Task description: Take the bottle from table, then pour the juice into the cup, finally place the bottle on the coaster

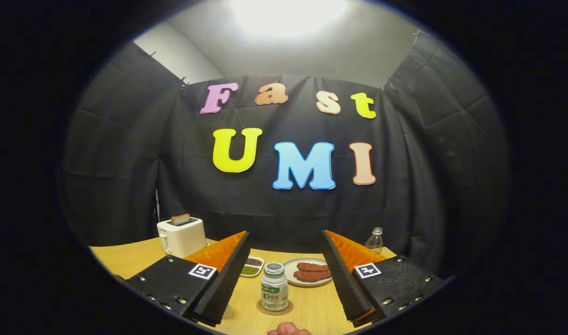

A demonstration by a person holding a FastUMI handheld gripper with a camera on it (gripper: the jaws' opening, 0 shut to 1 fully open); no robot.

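My gripper (284, 279) is spread wide and empty, the bottle (274, 293) upright on the coaster (275, 308) between its fingers. It looks like light, smooth plastic — probably slippery, so I would clamp mid-body, below the cap.

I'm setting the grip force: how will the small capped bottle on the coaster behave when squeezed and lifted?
The bottle, between the open fingers, looks like smooth plastic, so perhaps slippery. It is short and wide, likely steady. The coaster may shift.

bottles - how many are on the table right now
2. The white bottle stands on the coaster between the open gripper fingers. A clear bottle stands beyond the right finger, near the wall. The fingers may hide others.
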